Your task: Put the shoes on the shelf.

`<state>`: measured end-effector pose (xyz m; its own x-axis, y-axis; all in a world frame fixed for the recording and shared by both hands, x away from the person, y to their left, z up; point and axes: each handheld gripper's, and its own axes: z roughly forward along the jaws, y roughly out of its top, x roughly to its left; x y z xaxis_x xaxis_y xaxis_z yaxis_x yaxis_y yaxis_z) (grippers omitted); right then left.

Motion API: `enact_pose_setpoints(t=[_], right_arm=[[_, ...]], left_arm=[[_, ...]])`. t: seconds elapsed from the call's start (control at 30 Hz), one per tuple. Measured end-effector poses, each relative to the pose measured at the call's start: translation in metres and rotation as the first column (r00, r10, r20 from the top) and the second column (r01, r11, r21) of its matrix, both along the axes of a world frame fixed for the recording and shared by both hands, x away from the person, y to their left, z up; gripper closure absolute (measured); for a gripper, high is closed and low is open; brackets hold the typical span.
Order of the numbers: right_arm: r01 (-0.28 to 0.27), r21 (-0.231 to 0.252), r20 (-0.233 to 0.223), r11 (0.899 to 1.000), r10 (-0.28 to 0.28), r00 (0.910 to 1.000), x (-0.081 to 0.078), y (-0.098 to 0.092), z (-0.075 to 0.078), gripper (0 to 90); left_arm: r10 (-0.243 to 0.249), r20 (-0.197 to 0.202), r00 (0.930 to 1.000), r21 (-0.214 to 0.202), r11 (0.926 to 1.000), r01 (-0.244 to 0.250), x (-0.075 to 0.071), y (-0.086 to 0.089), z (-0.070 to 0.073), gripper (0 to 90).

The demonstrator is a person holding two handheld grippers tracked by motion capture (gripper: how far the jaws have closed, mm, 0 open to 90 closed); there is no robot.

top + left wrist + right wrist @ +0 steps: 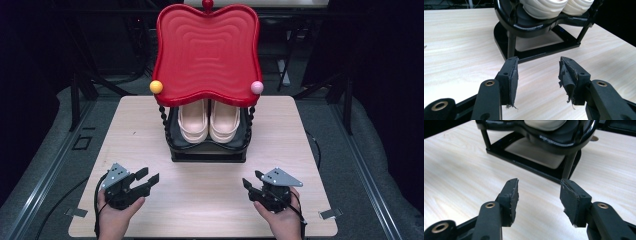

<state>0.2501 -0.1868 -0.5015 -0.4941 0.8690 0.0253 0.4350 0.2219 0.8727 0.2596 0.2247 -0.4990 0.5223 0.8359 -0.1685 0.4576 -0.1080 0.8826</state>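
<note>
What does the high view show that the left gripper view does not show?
High view alone: the red tray on top of the rack, its yellow ball and pink ball, both hands, and both claws together, the left claw and the right claw.

Left gripper view alone: the worn, frayed pads of the left claw, seen close, standing apart with nothing between them.

Both: the pale shoes on the black rack, and the wooden table.
</note>
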Motion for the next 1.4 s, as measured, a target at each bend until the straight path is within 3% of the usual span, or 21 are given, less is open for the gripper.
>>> enact_pose_setpoints(t=[0.17,0.2,0.23,0.27,0.37,0.53,0.63,0.67,0.7,0.77,0.83,0.87,1.0,1.13,1.17,1.27,1.4], right_arm=[[-0.015,-0.012,-0.032,1.0,0.015,0.9994,-0.007,-0.004,-0.013,47.7],[-0.022,-0.035,-0.051,0.999,0.02,0.9985,-0.008,-0.005,-0.016,47.0],[-0.018,-0.025,-0.033,1.0,0.017,0.9993,-0.007,-0.004,-0.022,46.9],[-0.025,-0.04,-0.067,0.999,0.023,0.9975,-0.008,-0.005,-0.023,46.3],[-0.023,-0.023,-0.089,0.999,0.02,0.9958,-0.007,-0.006,-0.03,45.5],[-0.019,-0.018,-0.086,1.0,0.017,0.9961,-0.005,-0.006,-0.041,44.7],[-0.009,-0.047,-0.109,0.999,0.004,0.9941,-0.004,-0.008,-0.046,43.0],[0.009,-0.03,-0.076,0.999,-0.012,0.997,-0.002,-0.007,-0.05,42.7],[0.002,-0.049,-0.114,0.999,-0.007,0.9935,-0.003,-0.008,-0.048,42.4],[0.01,-0.049,-0.102,0.999,-0.015,0.9947,-0.001,-0.007,-0.053,41.3],[-0.006,-0.069,-0.144,0.998,-0.004,0.9896,0.0,-0.008,-0.054,40.1],[-0.007,-0.063,-0.125,0.998,-0.001,0.9921,0.0,-0.007,-0.056,39.9],[-0.026,-0.131,-0.13,0.991,0.008,0.9914,0.0,-0.005,-0.058,38.3],[-0.03,-0.143,-0.142,0.989,0.009,0.9898,0.0,-0.003,-0.059,36.3],[-0.027,-0.139,-0.124,0.99,0.009,0.9922,0.001,-0.002,-0.061,35.6],[-0.032,-0.156,-0.126,0.987,0.012,0.9919,0.001,-0.001,-0.062,34.5],[-0.035,-0.165,-0.152,0.986,0.009,0.9884,0.001,-0.001,-0.062,33.8]], left_arm=[[0.011,-0.008,0.9999,-0.005,0.9999,-0.011,-0.007,0.005,-0.011,50.9],[0.011,-0.016,0.9998,-0.007,0.9999,-0.012,-0.008,0.006,-0.013,51.0],[0.012,-0.016,0.9998,-0.008,0.9999,-0.012,-0.008,0.006,-0.016,51.2],[0.009,-0.022,0.9997,-0.004,0.9999,-0.009,-0.008,0.006,-0.018,51.2],[0.002,-0.033,0.9995,0.009,1.0,-0.001,-0.009,0.005,-0.025,51.3],[-0.024,-0.053,0.9983,0.032,0.9992,0.025,-0.008,0.004,-0.037,51.3],[-0.035,-0.06,0.9976,0.053,0.9979,0.038,-0.006,0.004,-0.044,51.2],[-0.034,-0.062,0.9975,0.057,0.9976,0.038,-0.006,0.004,-0.045,51.2],[-0.035,-0.063,0.9974,0.066,0.997,0.039,-0.005,0.004,-0.047,51.0],[-0.037,-0.073,0.9966,0.081,0.9958,0.043,-0.004,0.003,-0.051,50.9],[-0.042,-0.084,0.9956,0.08,0.9956,0.048,-0.004,0.003,-0.053,50.7],[-0.041,-0.083,0.9957,0.085,0.9952,0.048,-0.003,0.002,-0.055,50.5],[-0.048,-0.083,0.9954,0.107,0.9926,0.056,-0.003,0.001,-0.057,48.6],[-0.047,-0.1,0.9939,0.11,0.9922,0.058,-0.001,0.001,-0.061,48.4],[-0.048,-0.101,0.9937,0.11,0.9923,0.059,-0.001,0.001,-0.061,48.4],[-0.051,-0.107,0.993,0.101,0.993,0.062,-0.001,0.0,-0.062,48.4],[-0.052,-0.112,0.9924,0.102,0.9927,0.064,0.001,0.001,-0.064,48.3]])
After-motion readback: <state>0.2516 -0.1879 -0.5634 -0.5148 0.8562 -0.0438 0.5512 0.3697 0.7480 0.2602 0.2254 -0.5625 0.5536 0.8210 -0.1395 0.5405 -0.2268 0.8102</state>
